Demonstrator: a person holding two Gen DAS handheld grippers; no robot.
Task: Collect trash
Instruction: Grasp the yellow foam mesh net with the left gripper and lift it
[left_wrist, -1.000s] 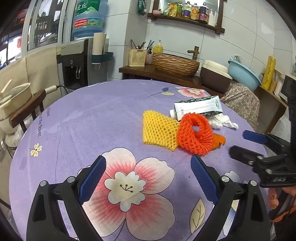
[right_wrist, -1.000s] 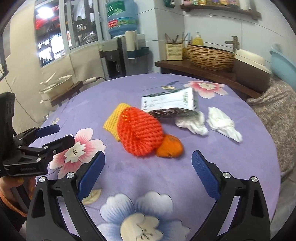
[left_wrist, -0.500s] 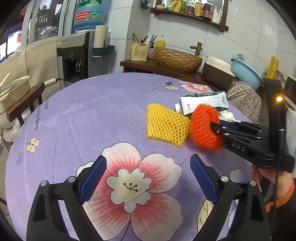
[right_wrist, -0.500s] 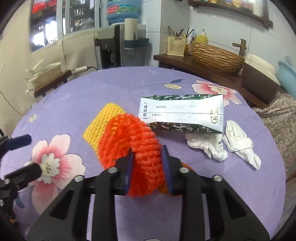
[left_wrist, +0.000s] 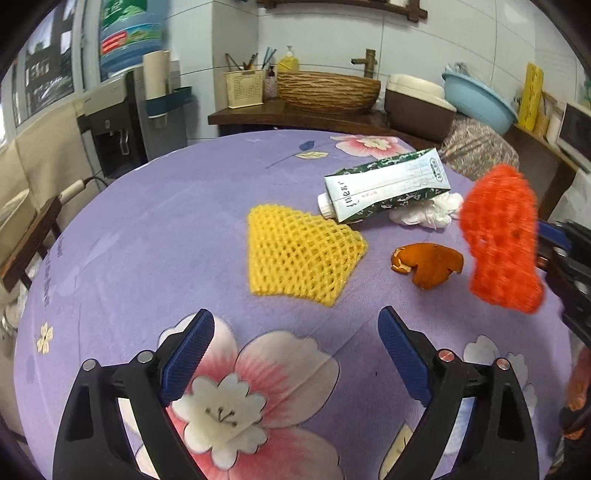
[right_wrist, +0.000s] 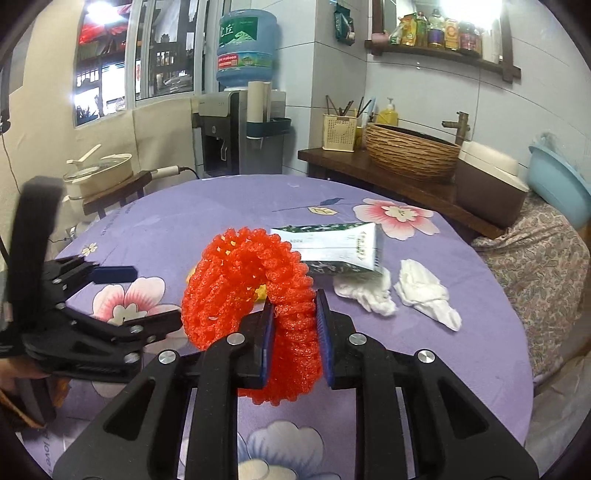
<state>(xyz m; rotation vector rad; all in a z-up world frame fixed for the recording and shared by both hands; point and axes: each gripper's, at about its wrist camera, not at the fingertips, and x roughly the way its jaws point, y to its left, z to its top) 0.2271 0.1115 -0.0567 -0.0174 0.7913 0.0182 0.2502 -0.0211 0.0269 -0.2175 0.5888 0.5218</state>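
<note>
Pinching the orange foam net (right_wrist: 255, 291) between the pads of my right tongs (right_wrist: 293, 332), I hold it lifted clear of the purple flowered desk (left_wrist: 166, 229). My left tongs (left_wrist: 295, 350) have just been narrowing a little but stand wide apart with nothing between them, above the desk near the yellow foam net (left_wrist: 299, 254). The orange peel (left_wrist: 428, 264), the carton (left_wrist: 388, 184) and the crumpled tissues (right_wrist: 424, 291) lie on the desk.
</note>
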